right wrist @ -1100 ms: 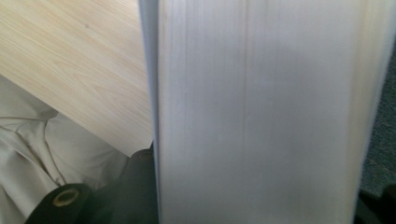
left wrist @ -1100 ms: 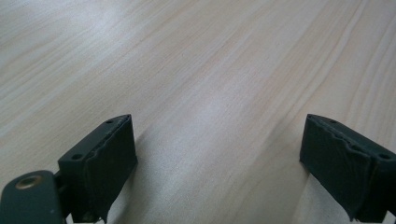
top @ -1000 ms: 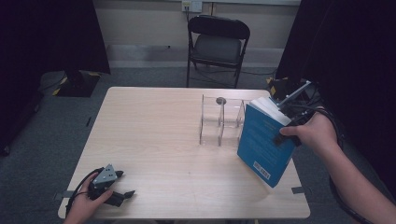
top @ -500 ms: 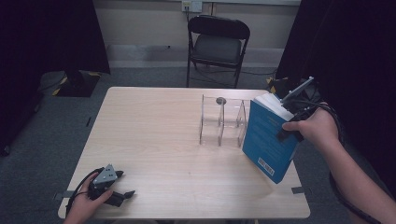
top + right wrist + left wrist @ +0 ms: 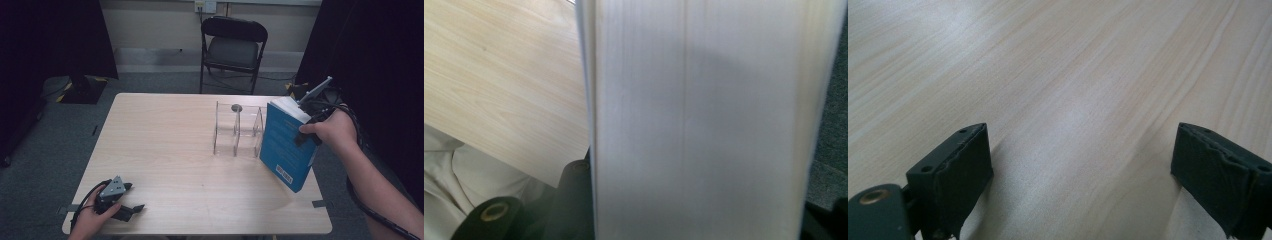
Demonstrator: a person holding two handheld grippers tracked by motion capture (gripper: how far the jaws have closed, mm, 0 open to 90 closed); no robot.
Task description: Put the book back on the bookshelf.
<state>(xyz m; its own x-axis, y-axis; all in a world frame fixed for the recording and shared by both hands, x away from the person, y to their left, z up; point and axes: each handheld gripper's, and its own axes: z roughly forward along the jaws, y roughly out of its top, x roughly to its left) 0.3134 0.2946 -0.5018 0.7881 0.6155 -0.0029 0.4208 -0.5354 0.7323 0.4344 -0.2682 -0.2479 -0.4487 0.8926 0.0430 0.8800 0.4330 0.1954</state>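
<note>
Worktop (image 5: 165, 150) of pale wood grain takes up most of the high view, with grey carpet around it and a black folding chair (image 5: 232, 47) standing beyond its far edge.

Next in size comes the blue book (image 5: 286, 150), held near the worktop's right edge. It stands tilted, its white page block turned up and toward the right hand (image 5: 332, 131), its lower corner down close to the worktop surface; whether that corner touches the wood I cannot tell. In the right gripper view the page edges (image 5: 704, 125) run top to bottom right in front of the camera, with the worktop's edge (image 5: 499, 90) showing to their left.

Just left of the book, close beside its cover, stands a clear plastic rack (image 5: 237, 131) with upright dividers, set on the worktop's far right part. A small dark round thing (image 5: 236, 107) sits at the top of it; what it is I cannot make out.

The right gripper (image 5: 307, 127) is clamped on the book, its jaws pressing the covers from either side near the upper end.

The left gripper (image 5: 131, 197) rests at the near left corner of the worktop, well apart from the book and rack. Its jaws stand wide, with nothing but bare wood (image 5: 1073, 110) between them in the left gripper view.
</note>
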